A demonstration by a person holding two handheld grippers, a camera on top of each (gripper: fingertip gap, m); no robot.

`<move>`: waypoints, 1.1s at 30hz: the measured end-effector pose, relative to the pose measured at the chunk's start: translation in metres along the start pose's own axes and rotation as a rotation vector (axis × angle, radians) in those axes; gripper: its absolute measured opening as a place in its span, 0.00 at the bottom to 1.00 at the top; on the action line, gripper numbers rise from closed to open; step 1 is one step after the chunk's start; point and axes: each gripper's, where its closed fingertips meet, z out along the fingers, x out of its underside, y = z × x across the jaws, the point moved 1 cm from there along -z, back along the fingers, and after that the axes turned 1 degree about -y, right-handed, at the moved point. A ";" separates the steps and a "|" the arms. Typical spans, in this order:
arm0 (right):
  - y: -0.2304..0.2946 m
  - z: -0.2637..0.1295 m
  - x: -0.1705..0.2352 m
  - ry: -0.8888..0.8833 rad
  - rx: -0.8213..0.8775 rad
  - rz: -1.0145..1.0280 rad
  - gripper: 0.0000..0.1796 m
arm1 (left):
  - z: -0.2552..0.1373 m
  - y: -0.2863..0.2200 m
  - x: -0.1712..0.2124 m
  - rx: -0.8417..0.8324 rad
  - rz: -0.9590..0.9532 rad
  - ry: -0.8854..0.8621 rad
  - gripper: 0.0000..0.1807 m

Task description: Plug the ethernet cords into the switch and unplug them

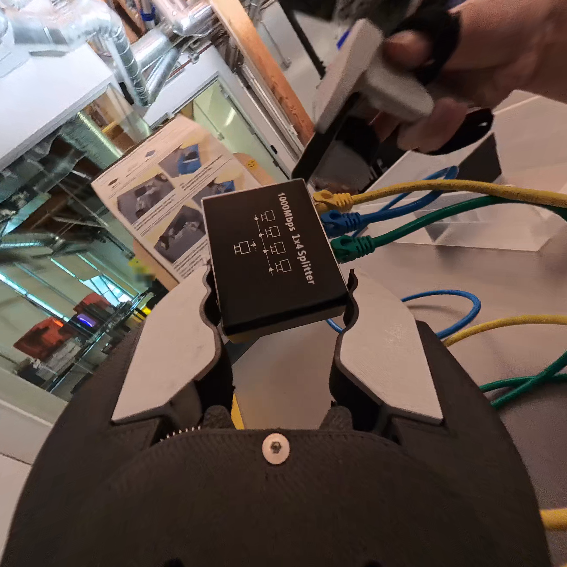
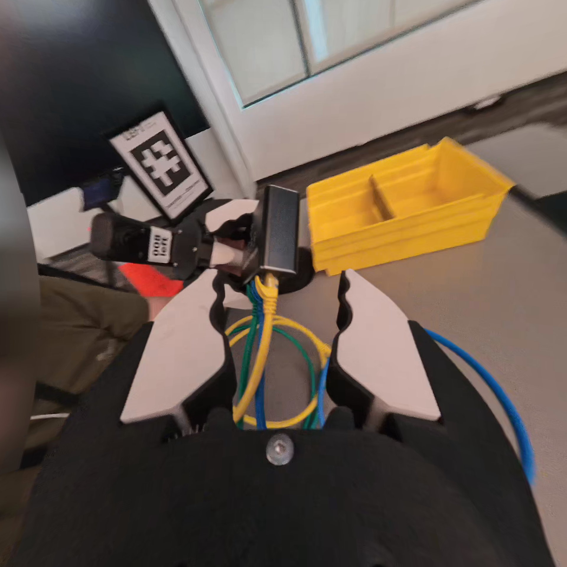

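My left gripper (image 1: 279,276) is shut on a black switch box (image 1: 270,251) and holds it above the table. A yellow cord (image 1: 333,200), a blue cord (image 1: 340,221) and a green cord (image 1: 352,247) are plugged into its far side. In the right wrist view the switch (image 2: 280,230) stands on edge, held by the left gripper (image 2: 233,239) from the left, with the yellow plug (image 2: 268,291) below it and the green and blue plugs behind. My right gripper (image 2: 280,294) is open and empty, just short of the plugs, with the cords running between its fingers.
A yellow divided bin (image 2: 408,205) sits on the grey table (image 2: 460,306) behind the switch. A framed marker card (image 2: 159,165) stands at the back left. Loose cord loops (image 1: 491,352) lie on the table. A person's hand (image 1: 478,70) holds the right gripper. Some 7 cm of space lies between my two pairs of fingers.
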 end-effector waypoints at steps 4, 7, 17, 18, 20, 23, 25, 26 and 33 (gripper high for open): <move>0.006 0.011 0.021 0.122 -0.138 0.128 0.39 | 0.006 -0.025 -0.010 0.088 0.032 -0.029 0.44; 0.005 0.017 0.040 0.227 -0.165 0.138 0.31 | 0.009 -0.043 -0.013 0.171 0.047 -0.060 0.44; -0.004 0.020 0.053 0.323 -0.191 0.197 0.20 | 0.026 -0.047 0.007 0.185 0.036 -0.027 0.44; -0.006 0.017 0.050 0.302 -0.184 0.198 0.20 | 0.024 -0.042 0.008 0.172 0.002 -0.028 0.46; -0.012 0.010 0.044 0.267 -0.164 0.195 0.20 | 0.020 -0.027 0.017 0.144 -0.117 0.008 0.47; -0.020 -0.001 0.037 0.228 -0.112 0.161 0.20 | 0.004 -0.004 0.049 0.121 -0.417 0.155 0.46; -0.025 -0.004 0.031 0.193 -0.078 0.146 0.20 | -0.014 -0.013 0.060 0.265 -0.641 0.215 0.48; -0.027 -0.005 0.028 0.180 -0.067 0.138 0.20 | -0.025 -0.022 0.057 0.355 -0.706 0.190 0.48; -0.029 -0.010 0.021 0.143 -0.031 0.117 0.20 | -0.073 -0.086 0.071 0.491 -0.363 0.297 0.63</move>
